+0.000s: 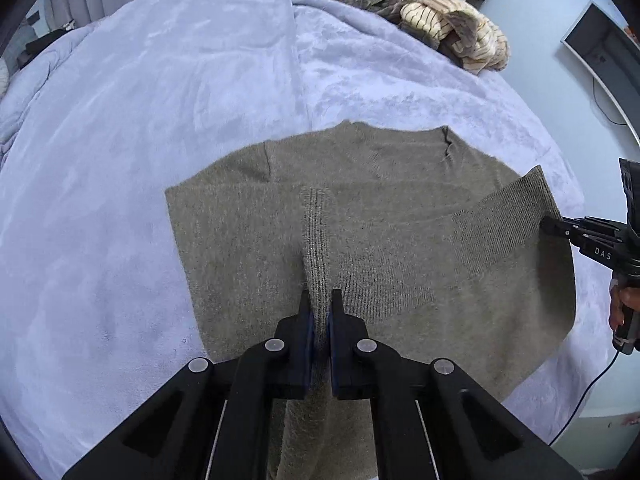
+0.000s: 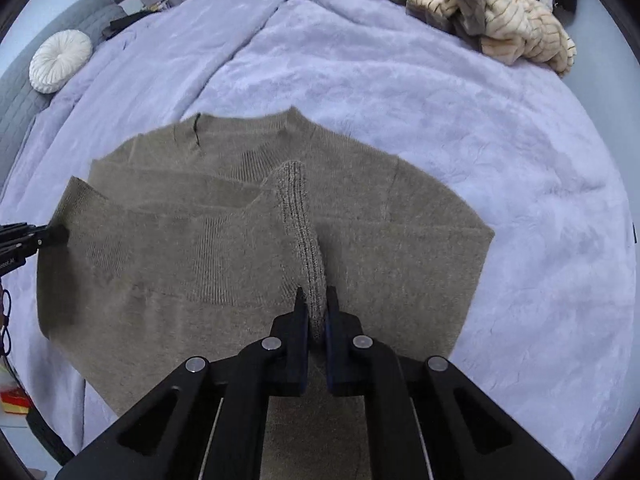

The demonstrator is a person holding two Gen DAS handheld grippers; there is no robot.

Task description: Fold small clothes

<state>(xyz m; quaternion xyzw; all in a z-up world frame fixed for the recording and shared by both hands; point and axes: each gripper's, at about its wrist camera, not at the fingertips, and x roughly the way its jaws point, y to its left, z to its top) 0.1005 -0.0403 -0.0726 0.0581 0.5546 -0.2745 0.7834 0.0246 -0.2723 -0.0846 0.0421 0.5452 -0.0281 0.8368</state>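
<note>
Sweater first: it lies flat on the lilac blanket of a bed, neck away from the cameras, body spread wide so a fold has a smooth base. Its ribbed hem is raised off the body and stretched between the two grippers, probably so it can be carried toward the neck as one straight edge rather than dragged. It is taupe knit, soft and slightly fuzzy, with coarser ribbing at hem and collar, and a sleeve appears already laid across the chest. A heap of striped clothes waits at the far edge, well apart. The left gripper is clamped on one hem corner; the right gripper pinches the other, both pointing steeply down.
</note>
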